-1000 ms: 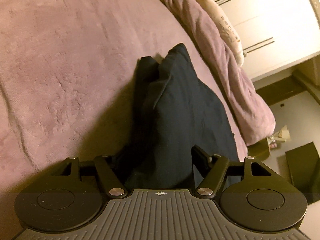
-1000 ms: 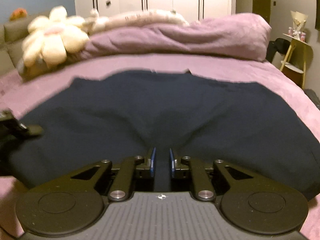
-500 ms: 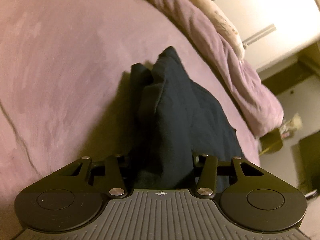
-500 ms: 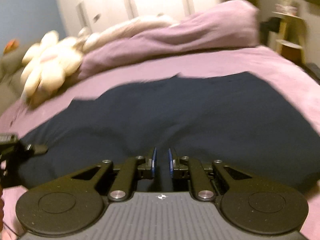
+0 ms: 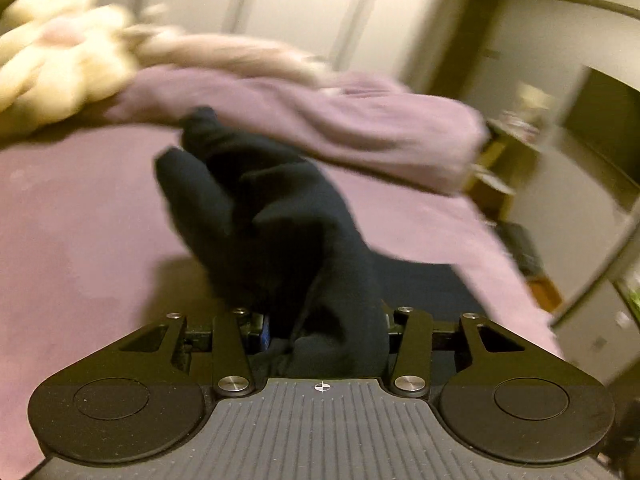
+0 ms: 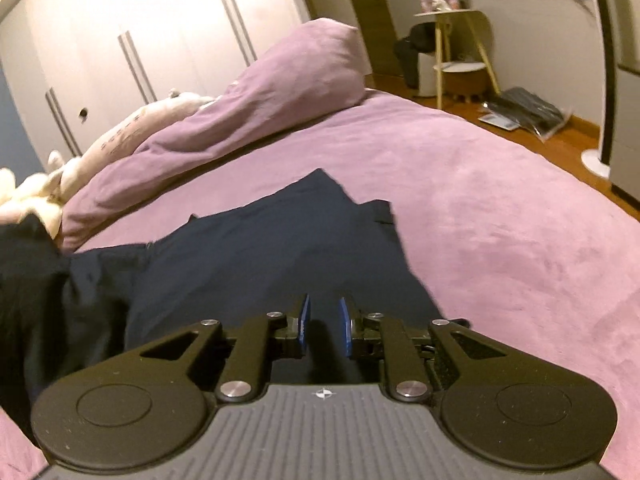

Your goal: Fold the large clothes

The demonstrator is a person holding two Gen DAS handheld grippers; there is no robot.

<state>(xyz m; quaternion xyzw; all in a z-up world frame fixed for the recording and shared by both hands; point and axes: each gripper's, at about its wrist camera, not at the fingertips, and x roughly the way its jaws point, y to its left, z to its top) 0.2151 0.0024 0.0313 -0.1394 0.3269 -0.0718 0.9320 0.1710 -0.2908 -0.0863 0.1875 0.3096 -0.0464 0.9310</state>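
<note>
A large dark navy garment (image 6: 256, 256) lies on the purple bed (image 6: 500, 216). My right gripper (image 6: 324, 326) is closed on its near edge, with cloth between the blue pads (image 6: 305, 322). My left gripper (image 5: 326, 328) is shut on a thick bunch of the same garment (image 5: 272, 216), which rises in front of it and hides the fingertips. That lifted part also shows at the left edge of the right wrist view (image 6: 28, 272).
A rolled purple duvet (image 6: 248, 108) and cream plush toys (image 5: 52, 68) lie along the far side of the bed. White wardrobes (image 6: 140, 28) stand behind. A small side table (image 6: 456, 40) and items on the wooden floor (image 6: 524, 112) are to the right.
My left gripper has lifted and swung with the cloth, so its view now looks level toward the duvet. My right gripper has turned right; the garment now looks narrower and partly folded.
</note>
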